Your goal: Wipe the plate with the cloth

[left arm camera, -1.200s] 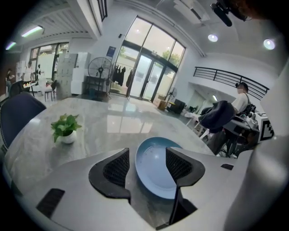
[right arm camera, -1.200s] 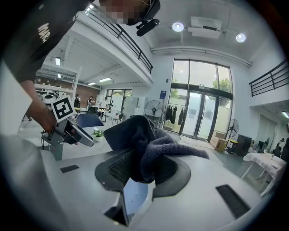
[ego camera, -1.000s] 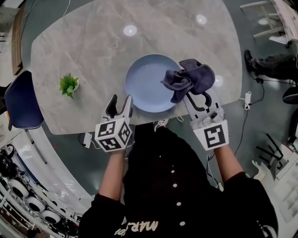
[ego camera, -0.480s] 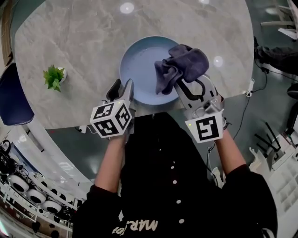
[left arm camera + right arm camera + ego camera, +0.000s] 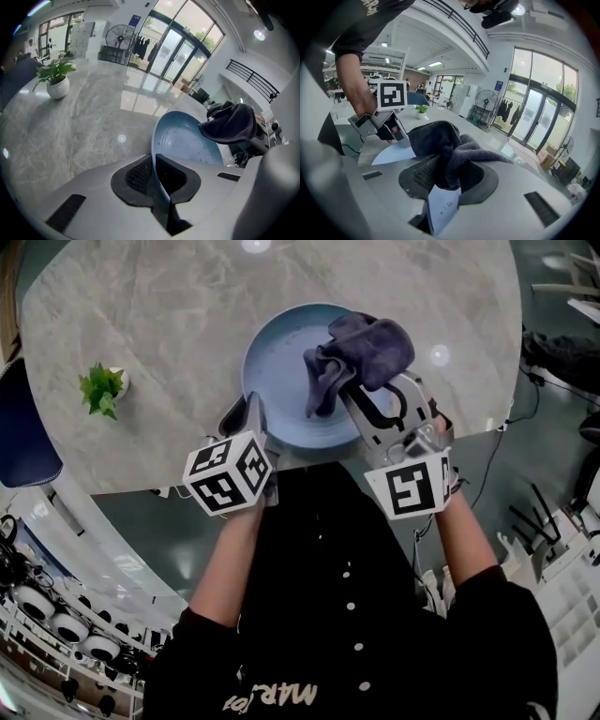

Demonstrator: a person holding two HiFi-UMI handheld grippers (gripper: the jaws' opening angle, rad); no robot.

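The left gripper is closed on the near rim of the blue plate; in the left gripper view the thin edge stands between the two pads and both pads press on it. The right gripper is closed on the dark cloth, which bunches up above its jaws and hangs over the right half of the plate. The plate lies on the marble table, close to its near edge, and the small plant stands well apart to the left.

The step in hand, as I judge it, is to bring the cloth down and begin to wipe. To do it well, the left grip should only hold the plate steady and not lift the rim. The right one should lower the loose part of the cloth flat on the plate (not the jaws themselves) and move it in wide circles.

Compared with one second ago, the left jaws have just been closing, and the rim that was only beside them is now between them. Both grippers are lower, and the cloth is nearer to the middle of the plate.
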